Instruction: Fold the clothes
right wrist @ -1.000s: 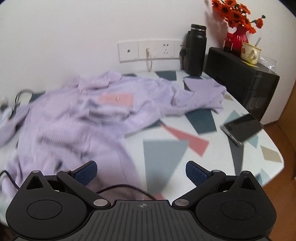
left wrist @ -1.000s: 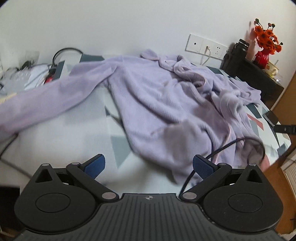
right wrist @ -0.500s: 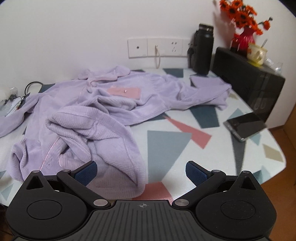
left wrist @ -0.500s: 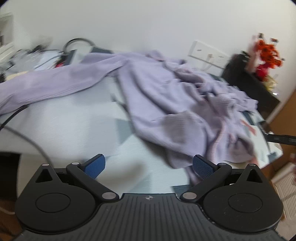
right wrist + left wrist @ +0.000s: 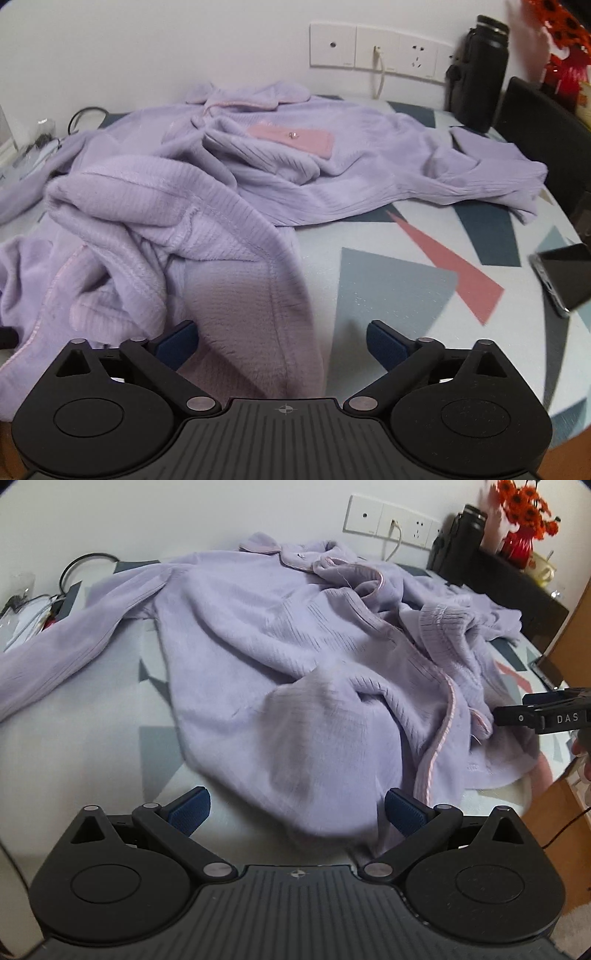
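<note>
Both tools agape over garment (image 5: pixel 280 672)

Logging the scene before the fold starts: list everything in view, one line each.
garment: one, lilac with a pink pocket patch, crumpled across the table
table: one, pale cloth with grey, dark and pink triangles
phone: one, dark, right table edge
bottle: one, black, by the wall
wall sockets: one white row, a white cable plugged in
black box: one, far right
flowers: orange, red vase, on the box
left gripper: open over the hem
right gripper: jaws closing, fabric between, not pinched
</note>
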The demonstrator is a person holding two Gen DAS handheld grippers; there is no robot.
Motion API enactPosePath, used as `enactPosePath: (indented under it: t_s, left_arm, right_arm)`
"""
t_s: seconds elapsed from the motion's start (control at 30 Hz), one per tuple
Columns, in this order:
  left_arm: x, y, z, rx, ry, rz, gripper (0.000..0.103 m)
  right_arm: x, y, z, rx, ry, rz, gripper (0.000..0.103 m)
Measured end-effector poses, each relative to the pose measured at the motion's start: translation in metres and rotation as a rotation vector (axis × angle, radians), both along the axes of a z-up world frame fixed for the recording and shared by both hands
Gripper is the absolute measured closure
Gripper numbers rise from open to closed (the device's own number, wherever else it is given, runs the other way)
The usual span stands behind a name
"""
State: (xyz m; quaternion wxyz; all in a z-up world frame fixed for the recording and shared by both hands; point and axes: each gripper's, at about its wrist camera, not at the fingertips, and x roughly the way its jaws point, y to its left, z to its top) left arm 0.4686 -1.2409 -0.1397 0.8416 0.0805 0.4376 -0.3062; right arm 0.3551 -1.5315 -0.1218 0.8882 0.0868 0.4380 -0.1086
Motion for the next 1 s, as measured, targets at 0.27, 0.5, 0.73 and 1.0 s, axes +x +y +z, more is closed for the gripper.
enactPosePath:
  t_s: [0.27,0.5,0.73,1.0]
  left_arm:
    - [0.015,-0.014,-0.007,0.001,-0.012,0.013,0.038]
    - [0.018,0.019,0.014,-0.105,0.000,0.064,0.077]
    - [0.004,0.070,0.033,-0.216,0.050,0.105,0.077]
    - [-0.006,0.084,0.010,-0.113,0.110,0.045,0.047]
  right_arm:
    - [0.012,-0.002,-0.013,0.043,-0.010,0.039,0.042]
    - [0.002,-0.013,-0.004,0.046,-0.034,-0.045,0.090]
    - [-0.039,-0.043,0.012,-0.010,-0.071,-0.290,0.095]
    - [-0.050,-0.051,0.002,-0.025,0.055,-0.377,0.093]
